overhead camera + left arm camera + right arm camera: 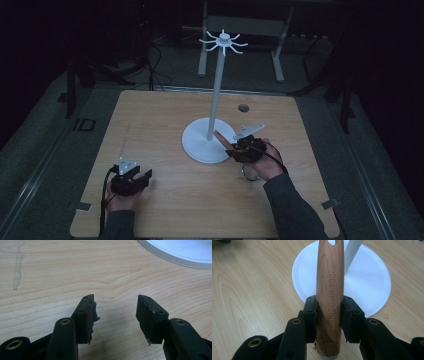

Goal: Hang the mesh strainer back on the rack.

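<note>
Notably, wooden handle [330, 290] reads "KITCHEN TOOL"; right gripper [329, 315] clamps it at 4 o'clock of white stand base [200, 145]. Left gripper [115, 312], jaws wide apart, sits at 7 o'clock on wooden table [165, 200].

Left tool [115, 315] rests low with jaws spread; right tool [328, 315] is raised, jaws clamped.

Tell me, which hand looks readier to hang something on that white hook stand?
Probably the right: the right gripper already clamps the wooden handle beside the stand. The left gripper is open, empty, farther off.
</note>
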Available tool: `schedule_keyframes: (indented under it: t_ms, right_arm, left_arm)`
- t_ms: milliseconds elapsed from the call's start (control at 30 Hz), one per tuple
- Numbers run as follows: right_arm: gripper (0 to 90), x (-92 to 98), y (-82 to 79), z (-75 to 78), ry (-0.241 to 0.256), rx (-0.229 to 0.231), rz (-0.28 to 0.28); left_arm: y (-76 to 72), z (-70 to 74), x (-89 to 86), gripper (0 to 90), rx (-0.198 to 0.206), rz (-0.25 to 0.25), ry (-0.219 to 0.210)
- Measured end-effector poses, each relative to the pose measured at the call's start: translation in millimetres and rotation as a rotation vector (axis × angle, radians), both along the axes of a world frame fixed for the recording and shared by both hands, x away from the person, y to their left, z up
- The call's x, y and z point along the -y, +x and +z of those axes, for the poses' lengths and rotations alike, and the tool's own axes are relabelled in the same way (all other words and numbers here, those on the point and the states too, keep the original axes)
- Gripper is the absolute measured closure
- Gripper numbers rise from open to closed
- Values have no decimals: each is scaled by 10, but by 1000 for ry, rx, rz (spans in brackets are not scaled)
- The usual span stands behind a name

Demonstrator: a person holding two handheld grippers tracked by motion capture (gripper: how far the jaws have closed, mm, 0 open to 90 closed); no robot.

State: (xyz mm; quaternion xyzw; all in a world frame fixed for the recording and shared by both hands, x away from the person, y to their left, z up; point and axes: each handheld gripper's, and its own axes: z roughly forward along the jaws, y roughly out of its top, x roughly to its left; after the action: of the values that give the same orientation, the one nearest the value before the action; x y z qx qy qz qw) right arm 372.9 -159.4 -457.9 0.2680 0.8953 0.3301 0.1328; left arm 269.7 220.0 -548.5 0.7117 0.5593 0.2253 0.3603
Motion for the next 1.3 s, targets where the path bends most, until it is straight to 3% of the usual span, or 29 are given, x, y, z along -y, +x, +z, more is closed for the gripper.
schedule_keyframes:
  t_ms: [700, 1300]
  right_arm:
    - [677, 11, 32, 366, 118, 120, -48]
    - [677, 50, 32, 562, 199, 201, -85]
  left_arm:
    - [4, 4, -2, 492, 12, 2, -3]
    - [6, 4, 3, 492, 12, -1, -3]
